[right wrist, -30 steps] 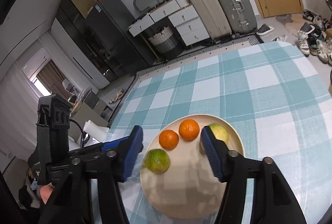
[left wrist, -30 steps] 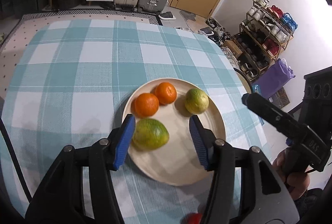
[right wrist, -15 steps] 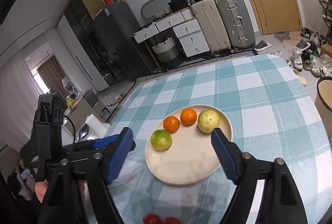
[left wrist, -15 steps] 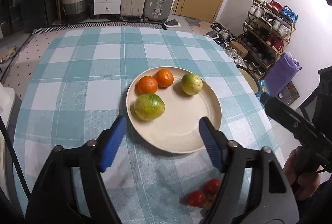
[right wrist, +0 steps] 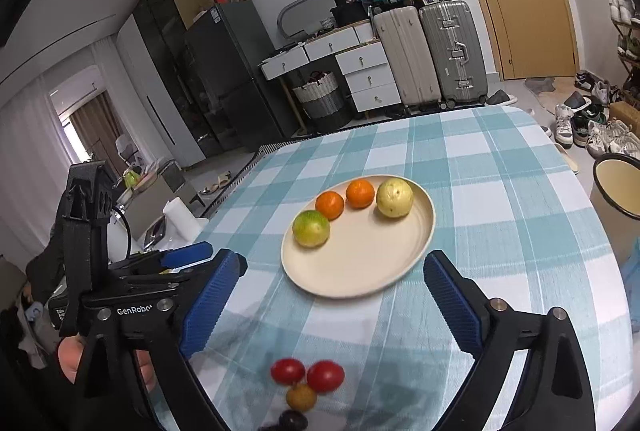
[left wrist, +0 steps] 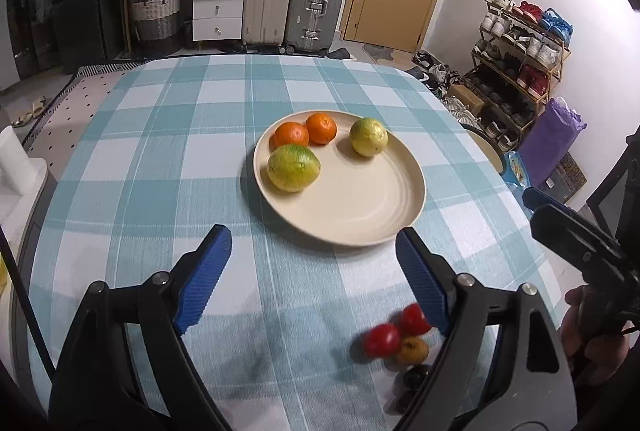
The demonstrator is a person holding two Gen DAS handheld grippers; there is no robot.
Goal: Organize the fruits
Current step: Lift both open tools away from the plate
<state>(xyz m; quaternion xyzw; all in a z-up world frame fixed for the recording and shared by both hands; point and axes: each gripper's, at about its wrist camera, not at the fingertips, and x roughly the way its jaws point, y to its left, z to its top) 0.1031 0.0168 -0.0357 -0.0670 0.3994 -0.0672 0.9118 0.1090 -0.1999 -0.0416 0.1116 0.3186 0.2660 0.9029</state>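
Observation:
A cream plate (left wrist: 360,203) (right wrist: 360,263) on the checked tablecloth holds two oranges (left wrist: 306,131) (right wrist: 345,199), a green-yellow citrus (left wrist: 293,168) (right wrist: 311,228) and a pale yellow-green fruit (left wrist: 368,136) (right wrist: 394,198). Small fruits lie off the plate near the front edge: two red tomatoes (left wrist: 394,331) (right wrist: 308,373), an orange-brown one (left wrist: 412,350) (right wrist: 301,397) and a dark one (left wrist: 414,377) (right wrist: 293,420). My left gripper (left wrist: 314,277) is open and empty, short of the plate. My right gripper (right wrist: 334,305) is open and empty above the small fruits.
The checked tablecloth (left wrist: 168,151) covers the table. A cream bin (right wrist: 618,187) stands past the right edge, and a white object (left wrist: 14,159) past the left edge. Suitcases, drawers and a shoe rack stand far behind.
Both grippers have pulled back and up from the plate. The green-yellow citrus, earlier between the left fingers, now lies free on the plate. The small fruits have come into view.

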